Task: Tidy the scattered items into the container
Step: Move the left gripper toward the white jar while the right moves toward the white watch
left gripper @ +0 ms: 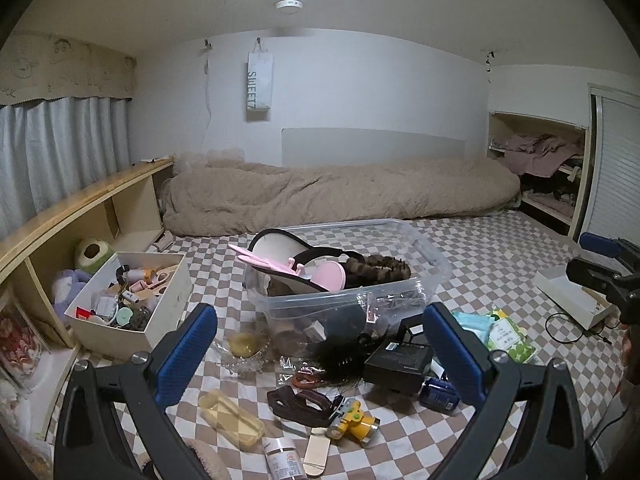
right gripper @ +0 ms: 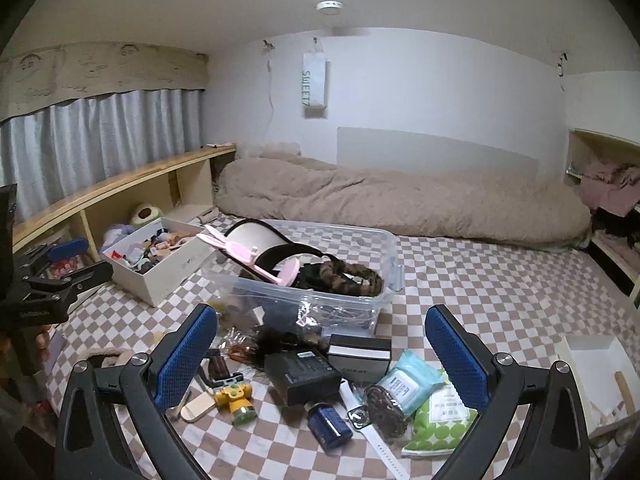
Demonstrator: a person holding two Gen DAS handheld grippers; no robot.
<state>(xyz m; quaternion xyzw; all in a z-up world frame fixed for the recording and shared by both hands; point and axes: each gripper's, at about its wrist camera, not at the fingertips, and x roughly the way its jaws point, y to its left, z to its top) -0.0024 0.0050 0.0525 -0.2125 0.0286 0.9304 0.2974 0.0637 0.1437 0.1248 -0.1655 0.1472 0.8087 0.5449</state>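
A clear plastic bin stands on the checkered mat, holding a visor, a pink bunny-ear holder and a brown furry band. Scattered in front lie a black box, a yellow headlamp, a blue jar, wet-wipe packs, a white watch and a yellow case. My left gripper hovers open over the pile. My right gripper is open too, above the black box.
A white cardboard box full of small items sits left of the bin, by a wooden shelf. A rolled beige duvet lies behind. A flat white box rests at the right.
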